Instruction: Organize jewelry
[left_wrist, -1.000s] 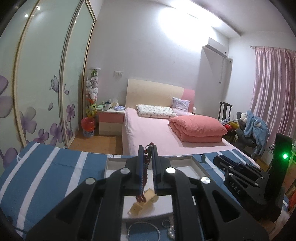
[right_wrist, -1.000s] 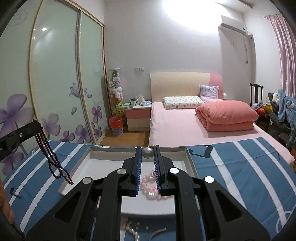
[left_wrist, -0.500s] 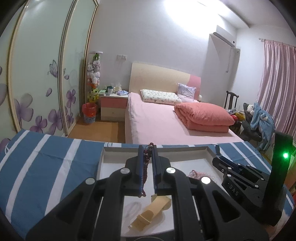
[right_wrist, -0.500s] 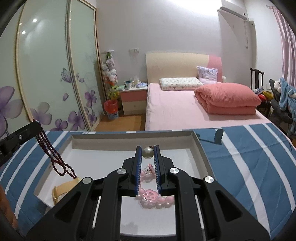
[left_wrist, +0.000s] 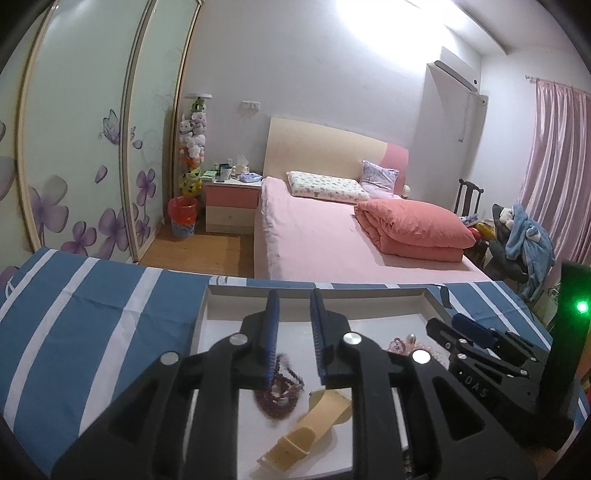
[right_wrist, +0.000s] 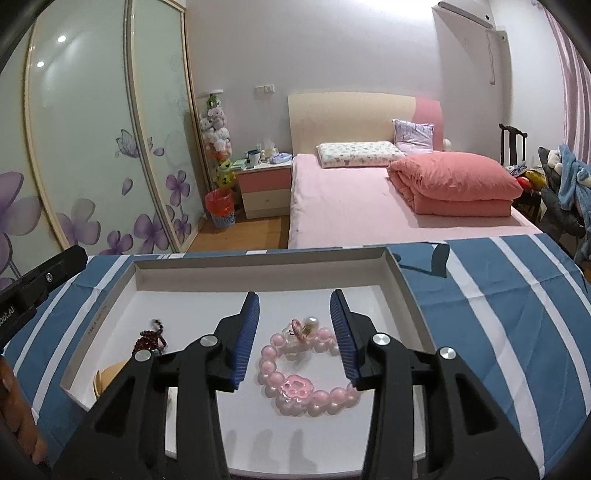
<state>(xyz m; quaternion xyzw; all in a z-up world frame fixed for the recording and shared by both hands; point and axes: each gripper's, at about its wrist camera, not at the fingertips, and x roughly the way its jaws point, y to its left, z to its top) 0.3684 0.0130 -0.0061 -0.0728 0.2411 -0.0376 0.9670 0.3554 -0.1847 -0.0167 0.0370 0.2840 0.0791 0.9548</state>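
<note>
Releasing stage: both grippers' fingers opening over the white tray (right_wrist: 402, 280), left gripper (left_wrist: 293, 332) above dark beads (left_wrist: 279, 397), right gripper (right_wrist: 293, 328) around the pink bracelet (right_wrist: 306, 384), neither clamped. Next: withdraw clear.

A blue-and-white striped cloth (right_wrist: 498, 280) covers the work surface in the foreground. Beyond it stands a bed (right_wrist: 351, 206) with a pink sheet. A folded salmon quilt (right_wrist: 458, 188) and a patterned pillow (right_wrist: 356, 153) lie on the bed. A pink-and-cream nightstand (right_wrist: 264, 188) stands beside the headboard, with a red waste basket (right_wrist: 220, 206) on the floor next to it. A sliding wardrobe (right_wrist: 99, 140) with purple flower decals lines the left wall. Pink curtains (left_wrist: 557, 162) hang at the right.
</note>
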